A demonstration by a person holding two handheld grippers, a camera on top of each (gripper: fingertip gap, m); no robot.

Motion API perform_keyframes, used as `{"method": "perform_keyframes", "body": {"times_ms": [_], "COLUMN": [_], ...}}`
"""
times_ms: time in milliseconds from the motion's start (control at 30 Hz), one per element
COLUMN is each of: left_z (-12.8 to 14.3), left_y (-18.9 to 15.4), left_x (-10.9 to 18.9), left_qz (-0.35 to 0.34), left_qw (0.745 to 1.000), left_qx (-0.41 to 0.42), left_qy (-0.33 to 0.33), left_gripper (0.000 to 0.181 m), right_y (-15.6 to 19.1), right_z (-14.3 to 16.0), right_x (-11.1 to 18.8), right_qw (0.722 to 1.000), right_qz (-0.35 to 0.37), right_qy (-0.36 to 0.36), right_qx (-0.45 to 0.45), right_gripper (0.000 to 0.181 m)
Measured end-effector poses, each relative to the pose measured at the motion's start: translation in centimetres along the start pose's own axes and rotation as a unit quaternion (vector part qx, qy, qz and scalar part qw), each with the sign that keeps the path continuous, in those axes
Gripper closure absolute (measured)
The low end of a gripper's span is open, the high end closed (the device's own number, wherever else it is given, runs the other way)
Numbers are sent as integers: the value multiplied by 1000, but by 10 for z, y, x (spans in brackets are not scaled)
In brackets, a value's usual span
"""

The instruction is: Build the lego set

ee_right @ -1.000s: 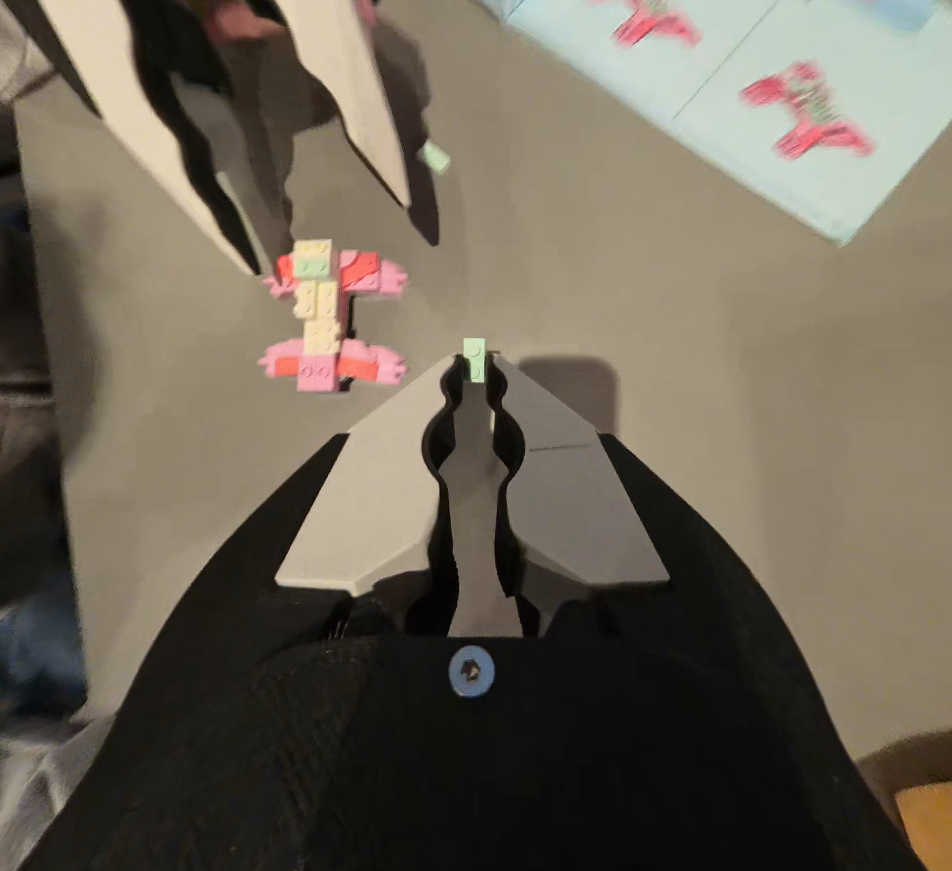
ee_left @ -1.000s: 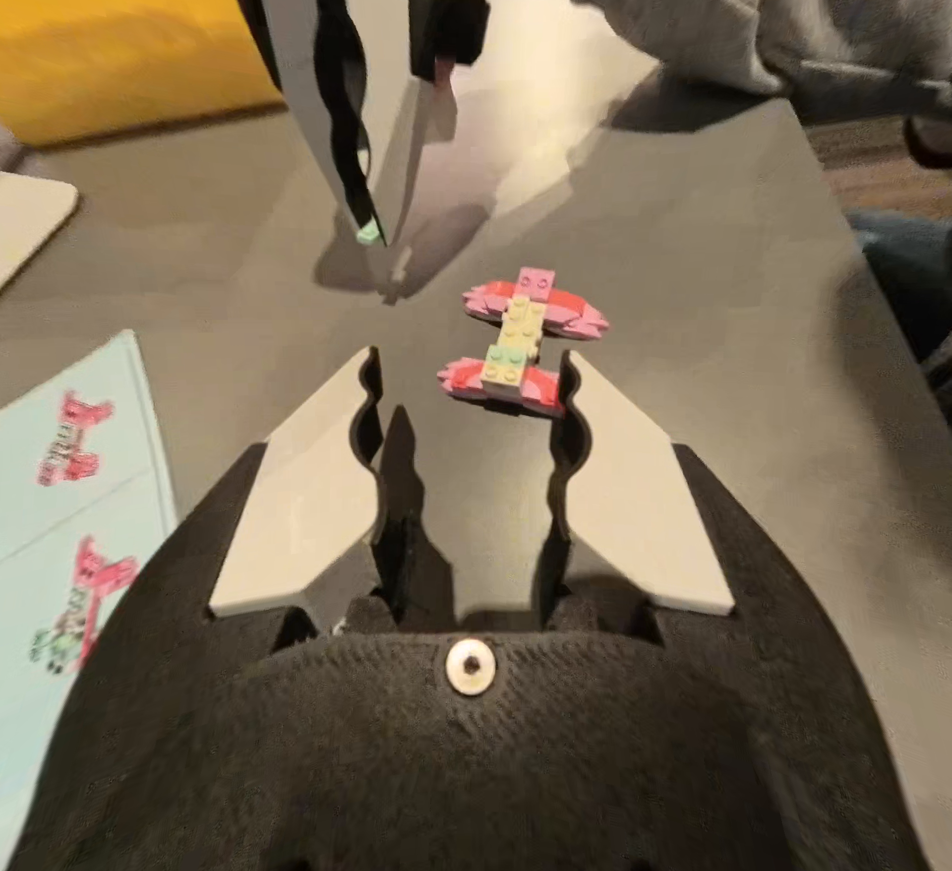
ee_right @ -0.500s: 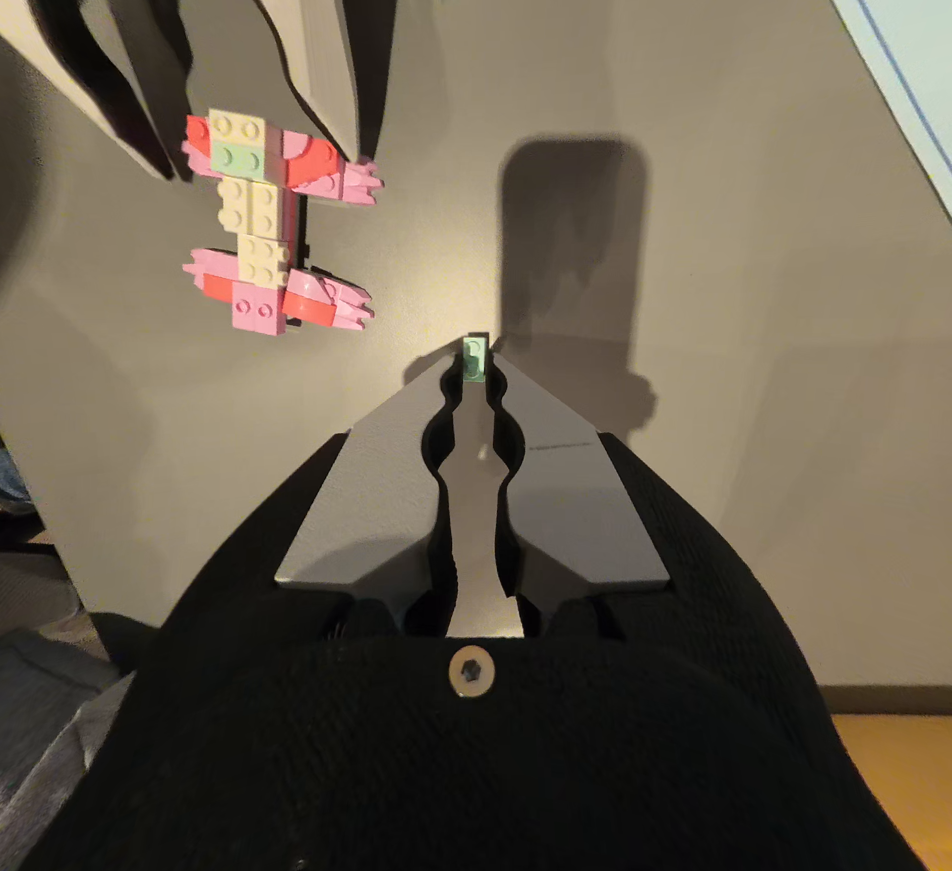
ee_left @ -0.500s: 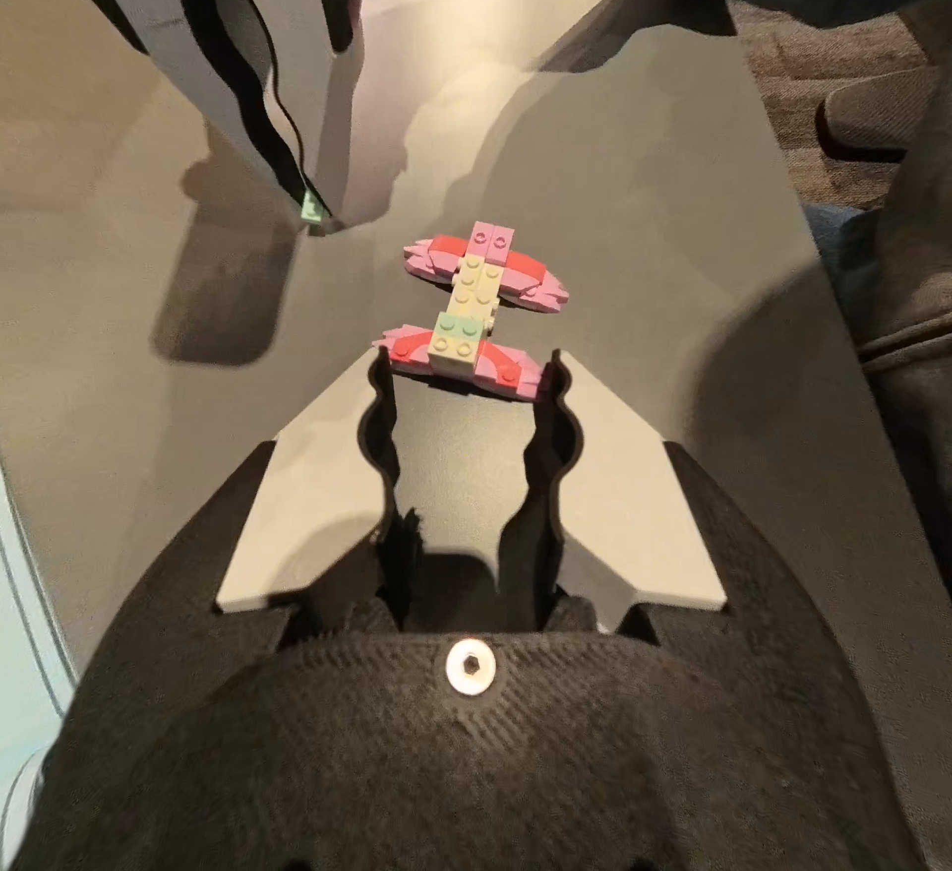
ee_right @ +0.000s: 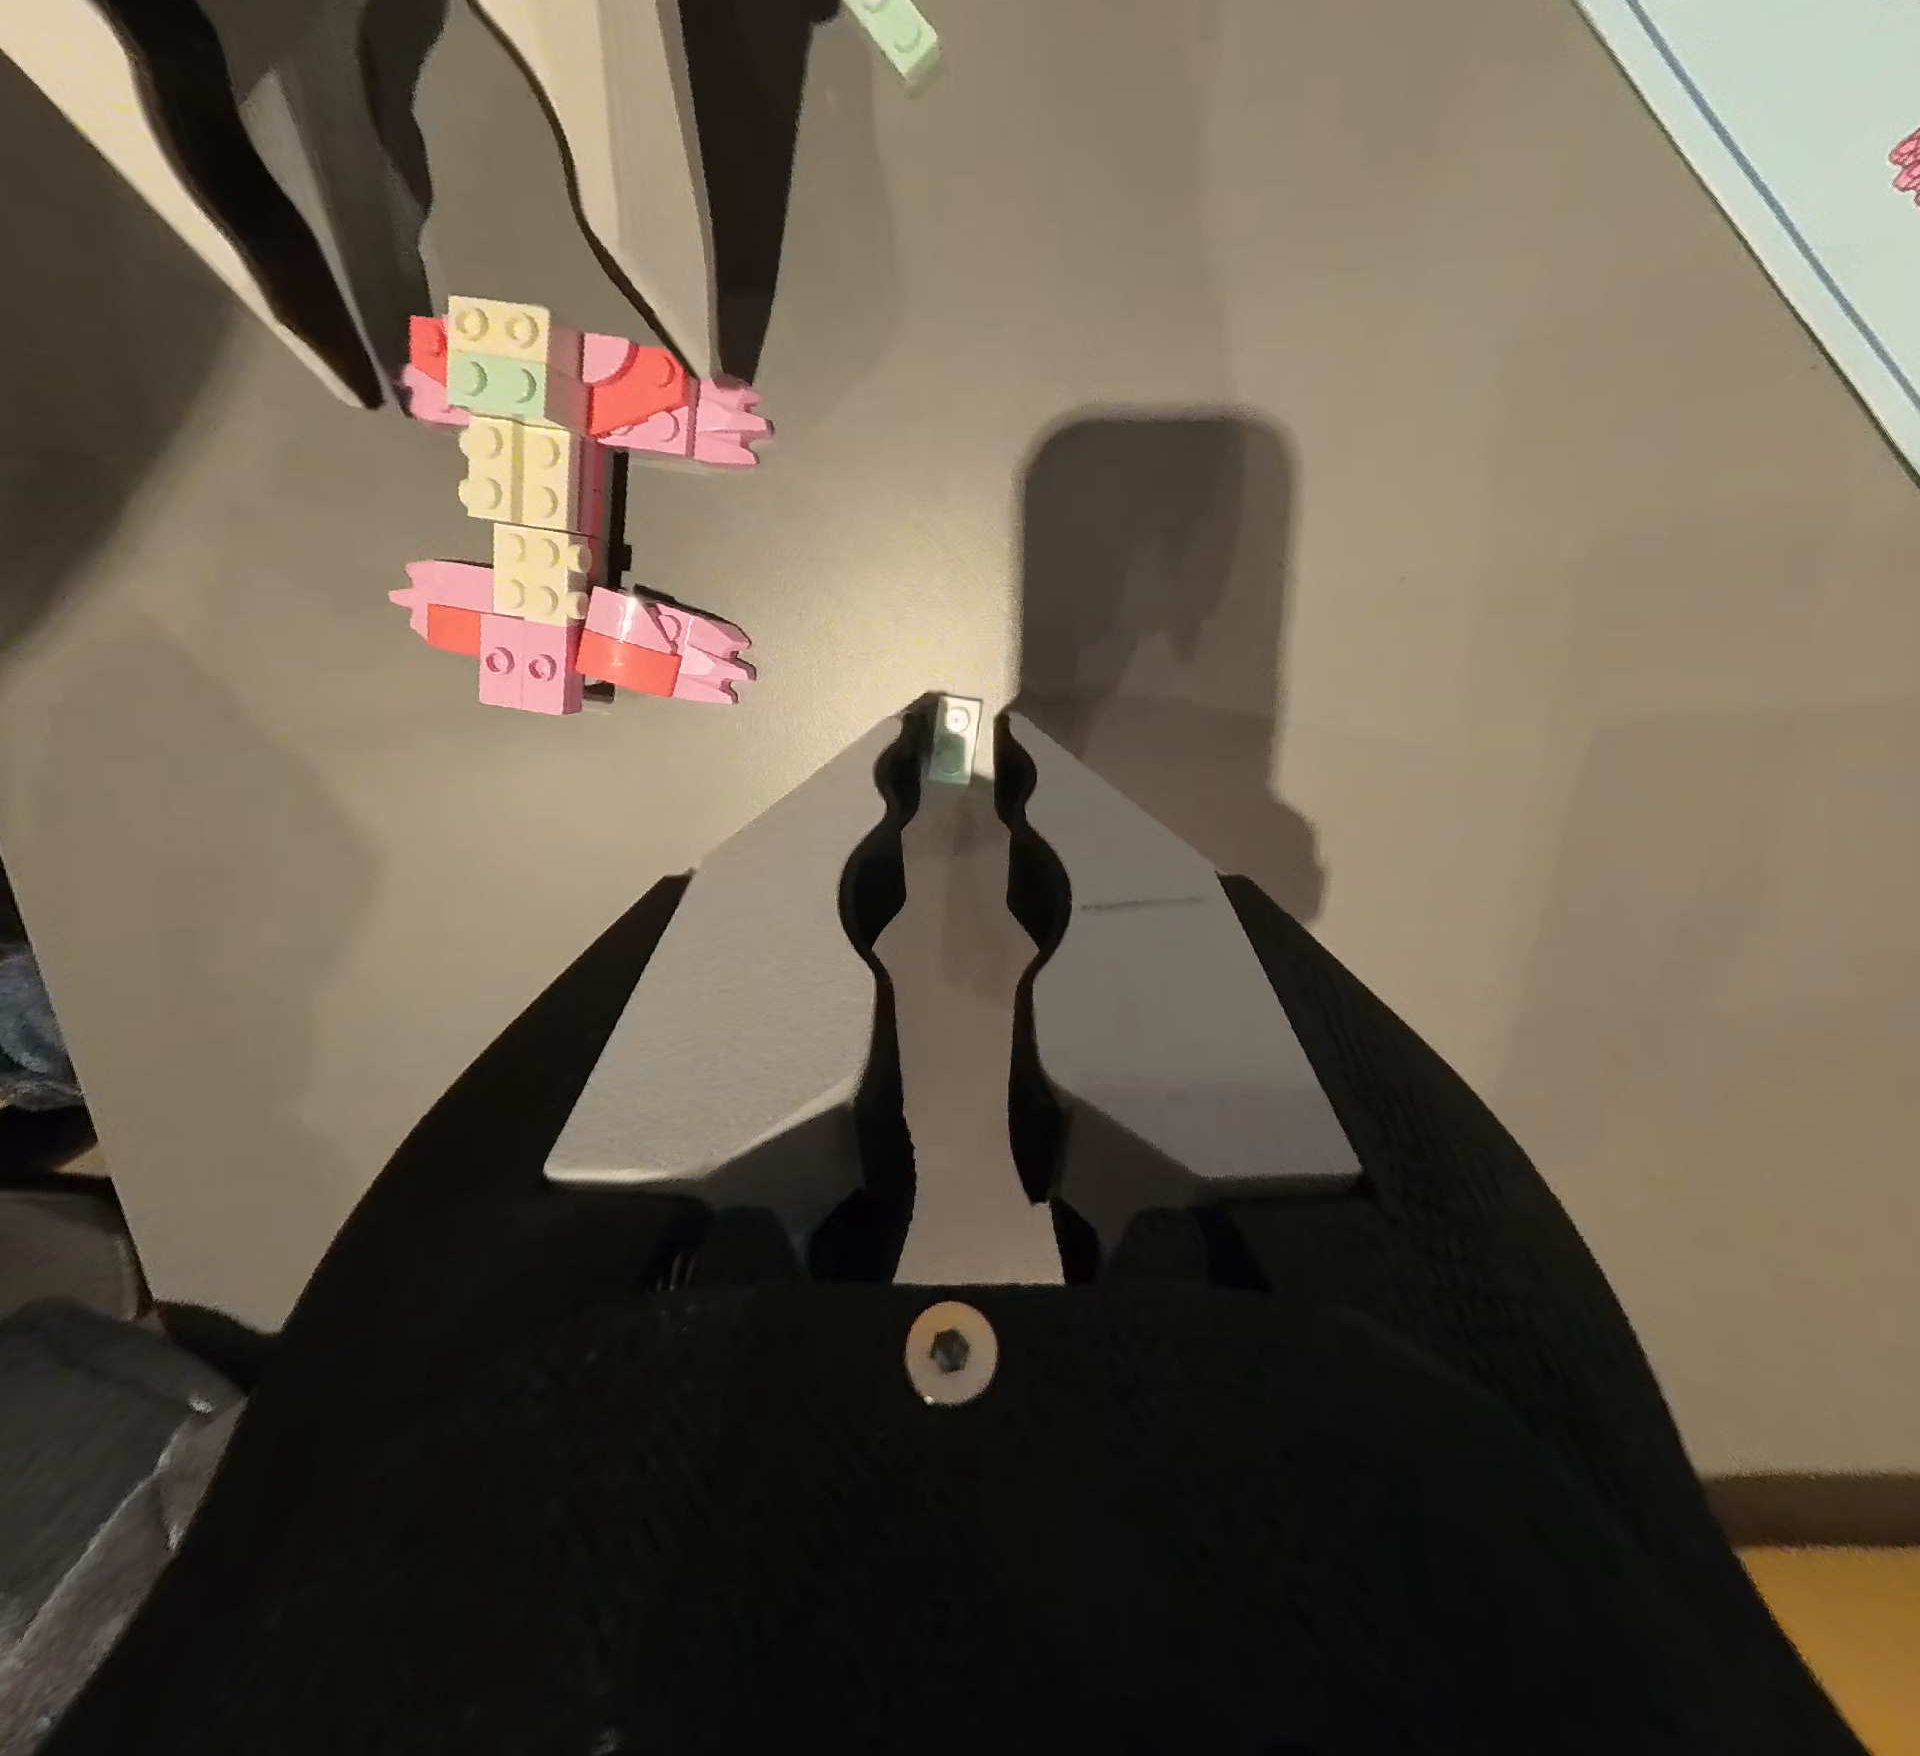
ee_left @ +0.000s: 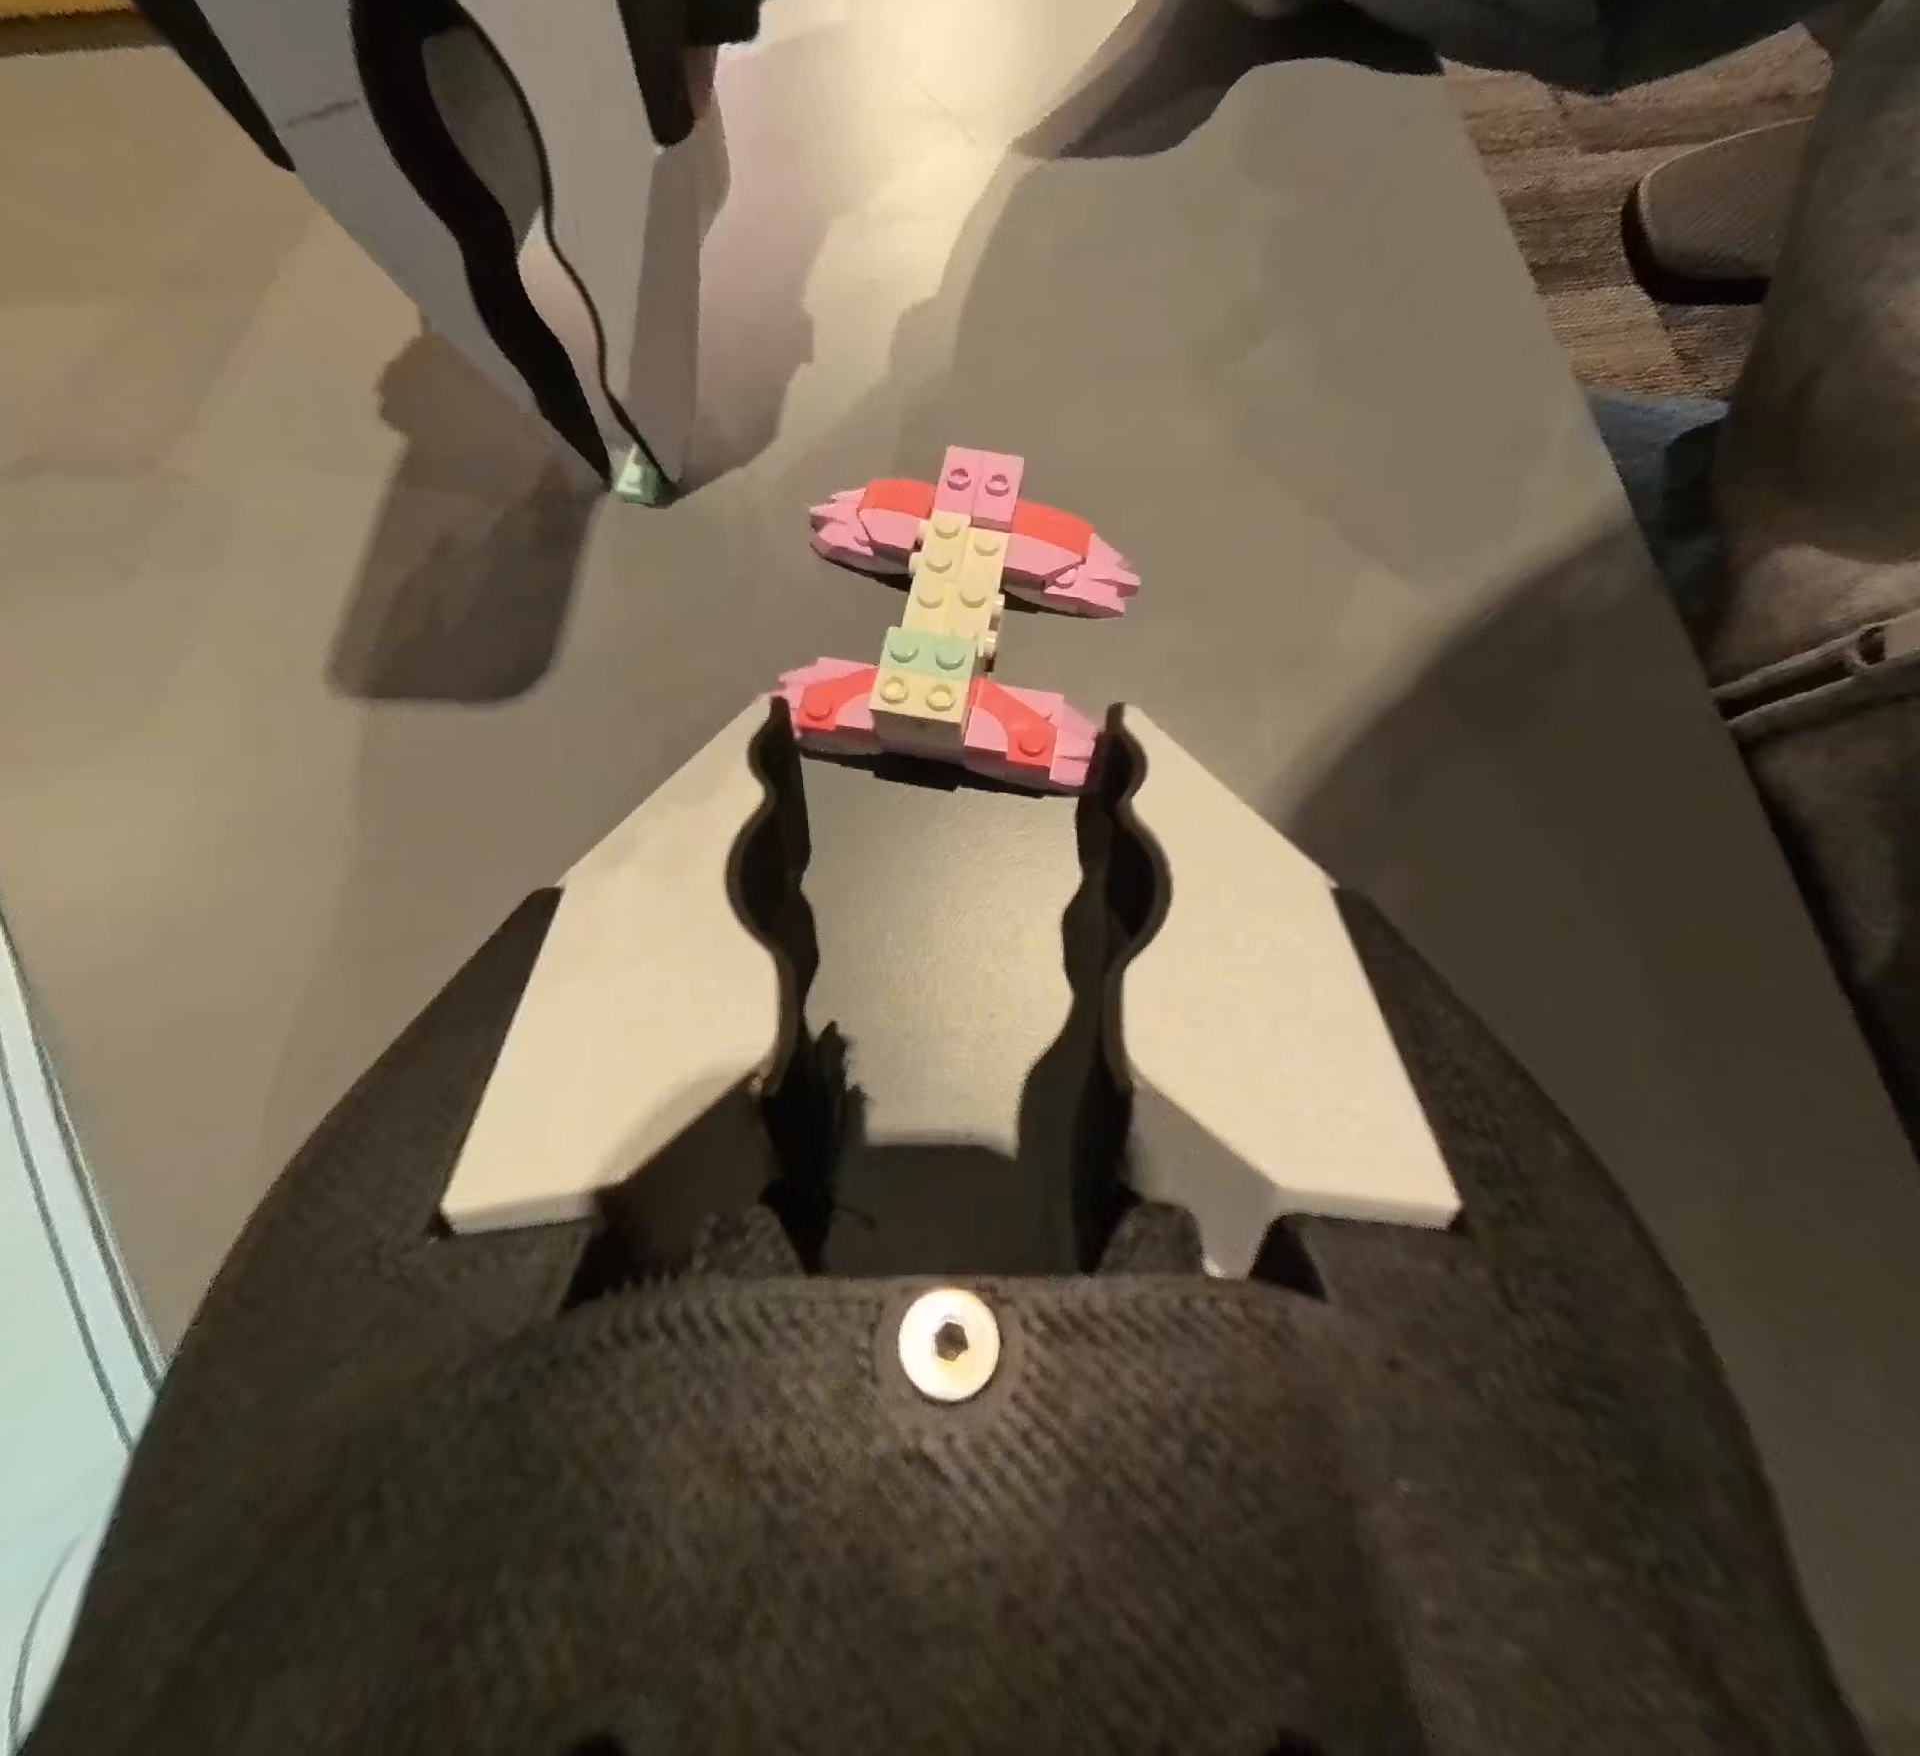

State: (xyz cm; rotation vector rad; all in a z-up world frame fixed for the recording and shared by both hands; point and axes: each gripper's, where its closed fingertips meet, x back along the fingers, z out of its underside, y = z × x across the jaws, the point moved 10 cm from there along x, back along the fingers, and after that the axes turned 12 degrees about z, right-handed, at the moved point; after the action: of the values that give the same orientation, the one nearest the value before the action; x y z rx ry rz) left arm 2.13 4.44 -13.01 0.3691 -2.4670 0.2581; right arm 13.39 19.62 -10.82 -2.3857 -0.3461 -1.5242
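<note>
— Where's the model?

— On the grey table (ee_left: 1351,480). The pink-and-red lego build (ee_left: 961,636) lies flat, one winged end between the tips of the left gripper (ee_left: 940,740), whose fingers stand spread to either side of it.

— And the other one?

— The right gripper (ee_right: 958,732) is pinched onto a small mint plate (ee_right: 956,740), beside the build. A second mint plate (ee_right: 894,23) lies near the light-blue instruction sheet (ee_right: 1766,75).
</note>
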Motion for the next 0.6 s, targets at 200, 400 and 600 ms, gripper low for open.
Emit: {"method": "perform_keyframes", "body": {"times_ms": [200,400,600], "left_z": [-4,-6,-5], "left_y": [6,10,7], "left_x": [2,-2,-2], "left_qz": [18,20,21], "left_qw": [999,1000,1000], "left_qx": [7,2,-10], "left_qy": [-29,-12,-14], "left_gripper": [122,141,161], "right_y": [1,5,13], "right_z": [16,26,21], "right_x": [2,-2,4], "right_qw": [998,991,985], "right_qz": [19,14,-17], "right_qy": [-57,-128,-166], "right_qx": [-11,-38,-38], "right_gripper": [166,176,177]}}
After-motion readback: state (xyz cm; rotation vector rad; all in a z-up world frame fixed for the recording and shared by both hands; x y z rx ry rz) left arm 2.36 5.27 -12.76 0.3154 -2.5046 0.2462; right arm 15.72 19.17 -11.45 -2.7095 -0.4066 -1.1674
